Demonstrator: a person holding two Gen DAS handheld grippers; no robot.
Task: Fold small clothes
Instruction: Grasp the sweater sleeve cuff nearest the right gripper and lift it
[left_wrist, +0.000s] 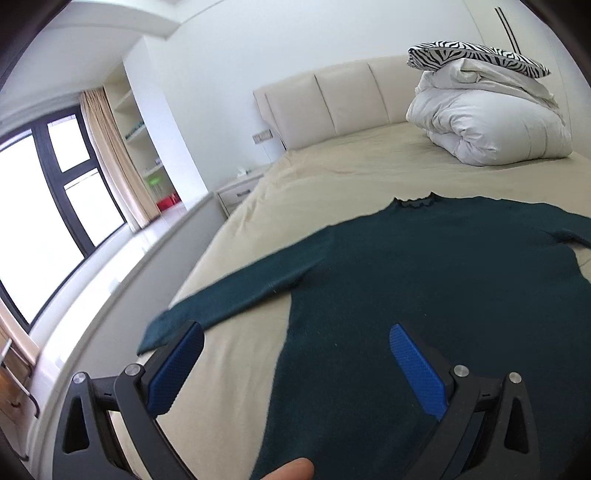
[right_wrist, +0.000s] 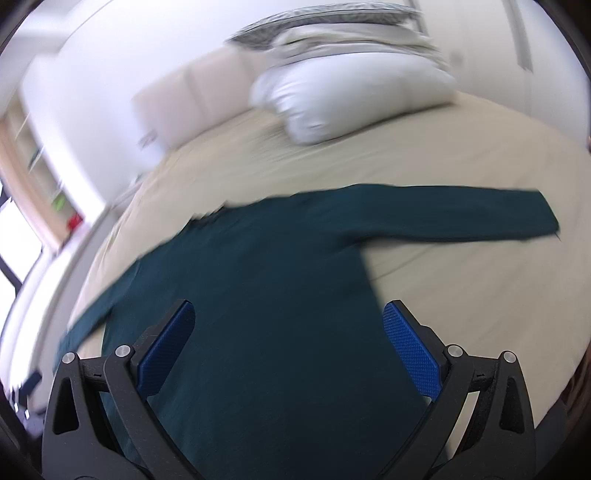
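Observation:
A dark teal long-sleeved sweater (left_wrist: 424, 277) lies flat on the beige bed sheet (left_wrist: 332, 173), collar toward the headboard and both sleeves spread out. My left gripper (left_wrist: 297, 338) is open and empty above the sweater's lower left edge, near the left sleeve (left_wrist: 221, 299). In the right wrist view the sweater (right_wrist: 280, 295) fills the middle, with its right sleeve (right_wrist: 461, 218) stretched out to the right. My right gripper (right_wrist: 288, 317) is open and empty above the sweater's body. The right wrist view is blurred.
A rolled white duvet (left_wrist: 491, 125) with a zebra-striped pillow (left_wrist: 476, 55) on top sits at the bed's head by the cream headboard (left_wrist: 332, 99). A nightstand (left_wrist: 236, 192), shelves and a window (left_wrist: 44, 221) stand to the left of the bed.

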